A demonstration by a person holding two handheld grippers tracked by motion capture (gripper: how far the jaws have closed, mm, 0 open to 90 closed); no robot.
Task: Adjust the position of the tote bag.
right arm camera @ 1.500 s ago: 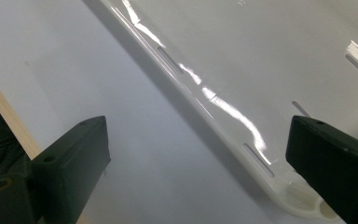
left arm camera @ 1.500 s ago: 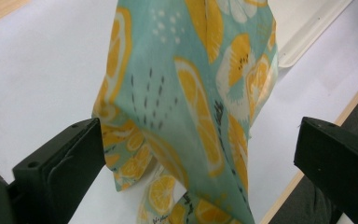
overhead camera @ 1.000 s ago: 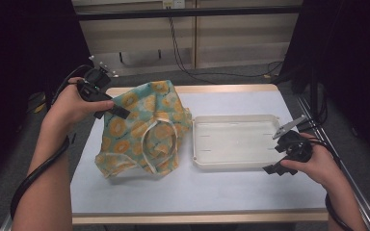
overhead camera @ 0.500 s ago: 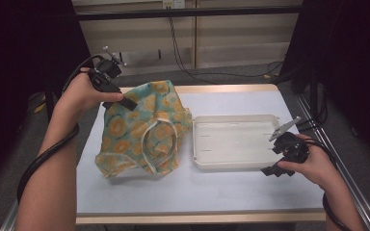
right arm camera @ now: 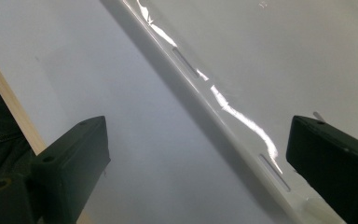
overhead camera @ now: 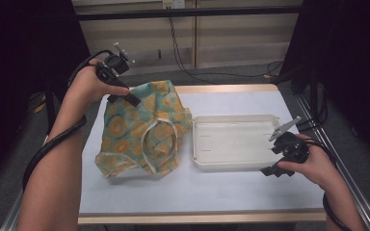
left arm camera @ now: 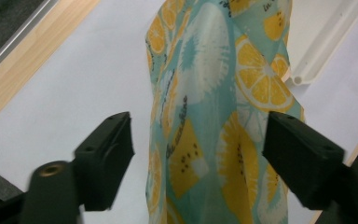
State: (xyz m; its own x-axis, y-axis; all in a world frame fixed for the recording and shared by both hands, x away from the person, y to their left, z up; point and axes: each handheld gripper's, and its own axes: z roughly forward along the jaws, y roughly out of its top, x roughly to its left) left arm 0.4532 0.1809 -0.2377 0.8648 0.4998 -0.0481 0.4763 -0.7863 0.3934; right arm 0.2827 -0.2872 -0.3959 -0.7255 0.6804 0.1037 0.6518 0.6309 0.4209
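A teal cloth (overhead camera: pixel 139 130) printed with orange and lemon slices lies crumpled on the left half of the pale table (overhead camera: pixel 139 192). My left gripper (overhead camera: pixel 129 99) is at the cloth's far left corner. In the left gripper view a fold of the cloth (left arm camera: pixel 205 116) runs up between the jaws of the left gripper (left arm camera: pixel 198 158). The jaws have just been closing, but a gap still shows beside the left jaw. My right gripper (overhead camera: pixel 273 169) rests open at the near right corner of the white tray (overhead camera: pixel 236 118). In the right gripper view the right gripper (right arm camera: pixel 196 158) straddles the tray rim (right arm camera: pixel 233 116) without touching it.
The tray holds nothing. The table has a wooden edge (overhead camera: pixel 231 89) along its far side, and a dark metal frame (overhead camera: pixel 318 96) stands on the right. Cables trail from both grippers, and one loops beside the left forearm (overhead camera: pixel 53 149).
The left hand has moved toward the table's far edge, staying at the cloth's far left corner. The right hand and the tray have not moved.
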